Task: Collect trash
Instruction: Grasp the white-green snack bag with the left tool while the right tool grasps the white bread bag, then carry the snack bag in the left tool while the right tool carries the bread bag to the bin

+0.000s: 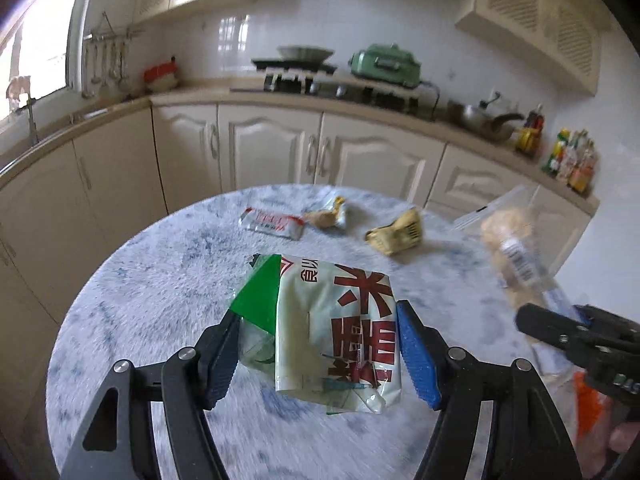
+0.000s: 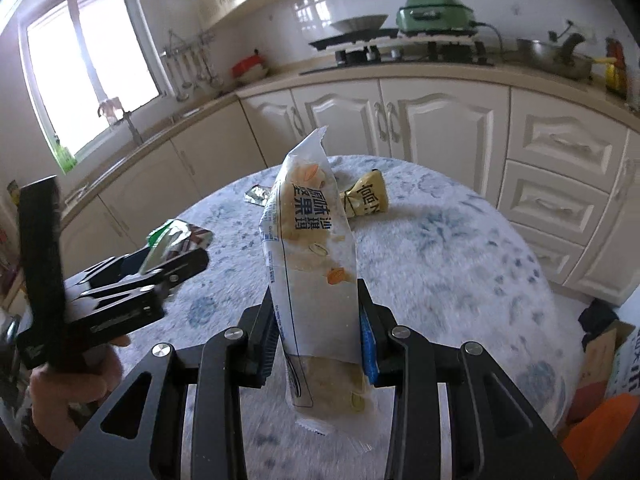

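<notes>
Over round table (image 1: 152,280), left gripper (image 1: 316,344) jaws clamping green bag (image 1: 336,332), right gripper (image 2: 318,320) jaws clamping pale wrapper (image 2: 308,248).

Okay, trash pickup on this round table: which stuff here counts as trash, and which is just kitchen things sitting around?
Trash to collect:
- green-and-white packet, in the left gripper
- clear snack wrapper, in the right gripper
- red-and-white wrapper
- crumpled silver wrapper
- yellow wrapper

Just lying about:
- green appliance
- pot
- sauce bottles
- hanging utensils
</notes>
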Motion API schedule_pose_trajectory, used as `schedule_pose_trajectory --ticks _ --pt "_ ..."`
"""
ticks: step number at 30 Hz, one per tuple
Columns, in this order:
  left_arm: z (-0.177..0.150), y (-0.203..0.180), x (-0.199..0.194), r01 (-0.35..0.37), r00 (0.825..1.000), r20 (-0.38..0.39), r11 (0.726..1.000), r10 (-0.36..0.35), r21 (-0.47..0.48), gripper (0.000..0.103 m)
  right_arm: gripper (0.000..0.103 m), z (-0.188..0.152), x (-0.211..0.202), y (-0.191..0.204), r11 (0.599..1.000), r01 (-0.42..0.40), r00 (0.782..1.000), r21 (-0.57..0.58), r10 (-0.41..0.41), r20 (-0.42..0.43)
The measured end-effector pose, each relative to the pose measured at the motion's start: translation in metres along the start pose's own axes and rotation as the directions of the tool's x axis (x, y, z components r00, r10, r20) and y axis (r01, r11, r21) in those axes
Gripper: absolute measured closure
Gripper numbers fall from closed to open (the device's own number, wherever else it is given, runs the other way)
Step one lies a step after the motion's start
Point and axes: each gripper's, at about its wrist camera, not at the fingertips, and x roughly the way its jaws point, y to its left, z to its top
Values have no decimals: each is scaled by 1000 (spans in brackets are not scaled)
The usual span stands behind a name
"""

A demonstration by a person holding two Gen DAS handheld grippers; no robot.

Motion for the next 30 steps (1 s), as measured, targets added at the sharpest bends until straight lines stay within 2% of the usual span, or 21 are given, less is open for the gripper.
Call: schedule_pose_trajectory --ticks 8,18,30 --pt "-28 -34 -41 17 996 84 1000 -19 25 36 69 -8 -46 0 1000 8 998 2 -8 64" --pt "-46 -66 -94 68 986 146 996 -76 57 36 69 -9 -90 -19 999 17 989 27 -21 143" --pt "-35 -114 -87 195 964 157 971 -216 139 36 69 -11 -138 -77 988 105 969 113 -127 210"
